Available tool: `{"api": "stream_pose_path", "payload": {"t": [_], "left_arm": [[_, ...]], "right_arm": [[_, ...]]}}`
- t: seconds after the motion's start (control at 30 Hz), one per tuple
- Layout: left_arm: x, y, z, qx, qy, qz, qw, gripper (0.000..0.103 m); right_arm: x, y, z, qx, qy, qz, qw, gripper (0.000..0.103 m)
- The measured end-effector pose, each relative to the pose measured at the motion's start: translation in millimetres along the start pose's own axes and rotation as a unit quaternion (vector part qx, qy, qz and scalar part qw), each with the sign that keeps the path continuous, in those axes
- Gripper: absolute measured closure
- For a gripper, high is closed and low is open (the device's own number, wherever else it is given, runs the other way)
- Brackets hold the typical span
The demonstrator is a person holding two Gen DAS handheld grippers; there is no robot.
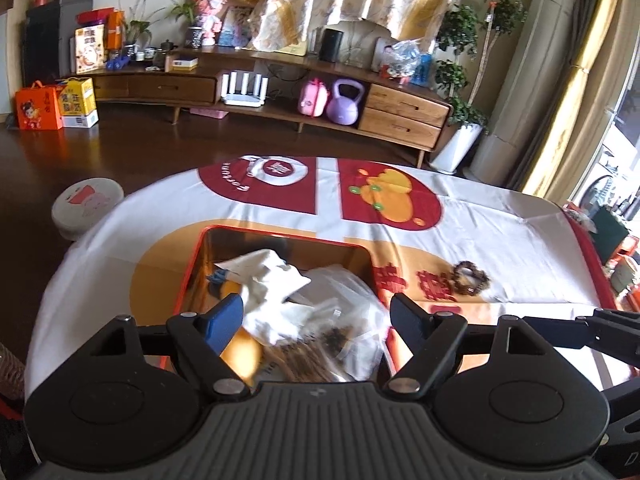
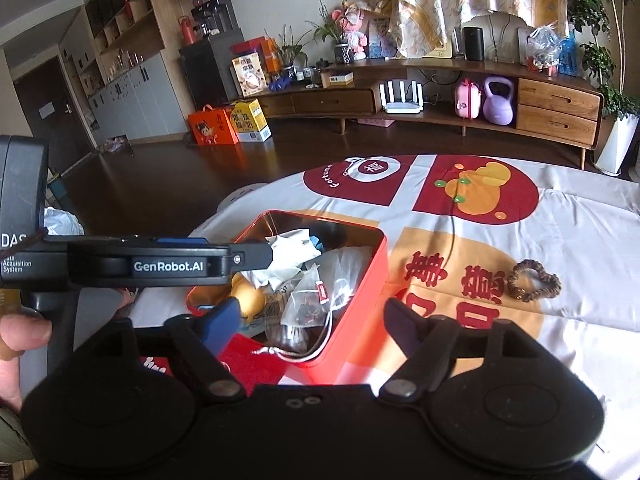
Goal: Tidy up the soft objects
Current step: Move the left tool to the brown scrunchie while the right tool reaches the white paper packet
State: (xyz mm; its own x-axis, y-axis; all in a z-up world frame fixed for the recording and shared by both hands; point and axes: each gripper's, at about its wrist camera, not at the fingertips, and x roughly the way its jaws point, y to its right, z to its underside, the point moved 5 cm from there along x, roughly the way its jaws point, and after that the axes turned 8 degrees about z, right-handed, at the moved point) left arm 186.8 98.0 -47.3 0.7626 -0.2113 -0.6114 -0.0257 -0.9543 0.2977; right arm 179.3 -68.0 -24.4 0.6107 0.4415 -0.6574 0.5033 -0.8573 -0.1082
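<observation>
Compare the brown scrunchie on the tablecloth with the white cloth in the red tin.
The scrunchie is brown, ring-shaped and lies alone on the tablecloth, outside the tin. The white cloth is crumpled and sits inside the tin among bagged items. Both look soft, and neither set of tongs holds either.

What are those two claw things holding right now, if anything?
Nothing. The left gripper hangs open over the red tin, and the right gripper is open too, empty.

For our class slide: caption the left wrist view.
Open left gripper over a red tin of soft items; scrunchie outside.
</observation>
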Motion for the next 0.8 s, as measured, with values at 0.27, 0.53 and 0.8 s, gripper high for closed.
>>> {"api": "stream_pose_path", "payload": {"t": [0.27,0.53,0.8], "left_arm": [[-6.7,32.2,14.8,0.007,-0.004,0.03,0.9995,0.019],[5.0,68.2,26.1,0.013,-0.02,0.053,0.9983,0.018],[25.1,109.2,29.6,0.036,-0.023,0.077,0.9961,0.001]], "right_arm": [[-28.4,22.5,15.1,0.02,0.016,0.002,1.0,0.008],[-48.1,59.1,33.4,0.036,0.03,0.024,0.999,0.001],[-57.4,113.3,53.3,0.055,0.027,0.067,0.996,0.001]]}}
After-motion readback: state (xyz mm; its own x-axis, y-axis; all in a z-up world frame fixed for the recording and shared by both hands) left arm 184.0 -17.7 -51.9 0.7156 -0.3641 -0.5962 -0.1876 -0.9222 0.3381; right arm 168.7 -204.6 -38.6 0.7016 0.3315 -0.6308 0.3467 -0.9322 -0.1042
